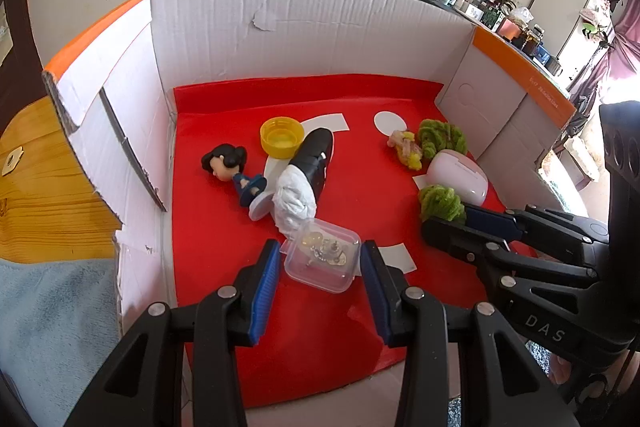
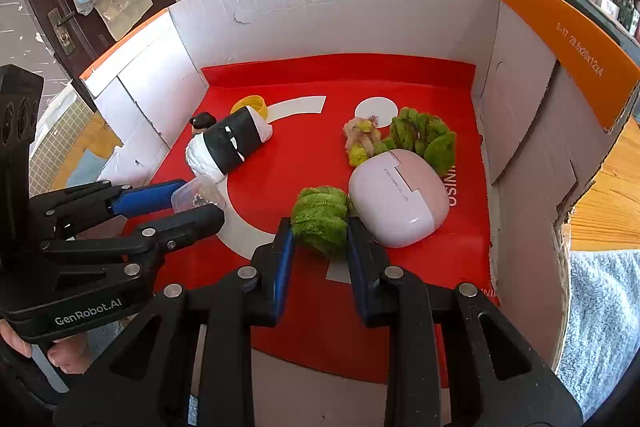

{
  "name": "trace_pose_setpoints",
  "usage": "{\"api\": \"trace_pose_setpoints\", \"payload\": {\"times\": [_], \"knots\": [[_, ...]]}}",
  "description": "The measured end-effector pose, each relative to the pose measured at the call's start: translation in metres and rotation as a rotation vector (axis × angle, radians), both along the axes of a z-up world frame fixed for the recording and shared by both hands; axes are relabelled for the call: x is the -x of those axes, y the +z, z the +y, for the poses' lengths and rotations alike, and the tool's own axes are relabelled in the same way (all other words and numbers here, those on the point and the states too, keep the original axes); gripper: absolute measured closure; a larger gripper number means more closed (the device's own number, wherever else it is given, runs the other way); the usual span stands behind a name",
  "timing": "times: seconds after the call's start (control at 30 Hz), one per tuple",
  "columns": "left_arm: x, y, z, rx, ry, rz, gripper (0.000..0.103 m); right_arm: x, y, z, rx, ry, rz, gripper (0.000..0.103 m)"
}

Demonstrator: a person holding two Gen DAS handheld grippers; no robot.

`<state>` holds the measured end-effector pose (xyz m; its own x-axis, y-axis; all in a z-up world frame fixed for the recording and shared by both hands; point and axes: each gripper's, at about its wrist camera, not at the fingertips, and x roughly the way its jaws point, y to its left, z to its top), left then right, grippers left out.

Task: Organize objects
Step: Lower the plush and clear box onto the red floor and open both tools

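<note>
A small clear plastic box (image 1: 322, 255) with metal bits inside lies on the red mat (image 1: 360, 195). My left gripper (image 1: 320, 251) is open with its blue pads either side of the box; a small gap shows on each side. My right gripper (image 2: 320, 227) has its pads against a fuzzy green scrunchie (image 2: 320, 217), which sits beside a pink earbud case (image 2: 398, 197). In the left wrist view the right gripper (image 1: 456, 221) reaches the scrunchie (image 1: 440, 203). The clear box also shows in the right wrist view (image 2: 198, 195).
Inside the cardboard box (image 1: 280, 27) lie a yellow cap (image 1: 281, 137), a doll figure (image 1: 230, 165), a black-and-white roll (image 1: 308, 171), a second green scrunchie (image 2: 424, 137) and a small pink-yellow toy (image 2: 360, 139). Wooden tabletop (image 1: 40, 187) and grey cloth (image 2: 600, 307) lie outside.
</note>
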<state>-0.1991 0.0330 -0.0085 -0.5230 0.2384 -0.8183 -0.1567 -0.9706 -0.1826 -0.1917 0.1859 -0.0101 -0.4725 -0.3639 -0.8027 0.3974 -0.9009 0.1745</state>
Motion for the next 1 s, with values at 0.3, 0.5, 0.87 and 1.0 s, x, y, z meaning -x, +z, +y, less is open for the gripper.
{"api": "trace_pose_setpoints", "payload": {"times": [0.3, 0.5, 0.87, 1.0], "knots": [[0.0014, -0.0006, 0.0008, 0.005, -0.002, 0.003, 0.060, -0.0008, 0.0000, 0.0004, 0.006, -0.001, -0.001, 0.078], [0.0019, -0.0008, 0.0012, 0.006, -0.001, 0.005, 0.060, -0.0011, -0.0004, 0.0002, 0.008, 0.001, -0.001, 0.078], [0.0011, -0.0006, 0.0009, 0.006, -0.001, 0.006, 0.060, -0.0044, -0.0005, -0.0013, 0.004, 0.009, -0.001, 0.078], [0.0011, -0.0002, 0.0005, 0.002, -0.002, 0.007, 0.058, -0.0058, -0.0003, -0.0005, 0.003, 0.010, -0.001, 0.077]]}}
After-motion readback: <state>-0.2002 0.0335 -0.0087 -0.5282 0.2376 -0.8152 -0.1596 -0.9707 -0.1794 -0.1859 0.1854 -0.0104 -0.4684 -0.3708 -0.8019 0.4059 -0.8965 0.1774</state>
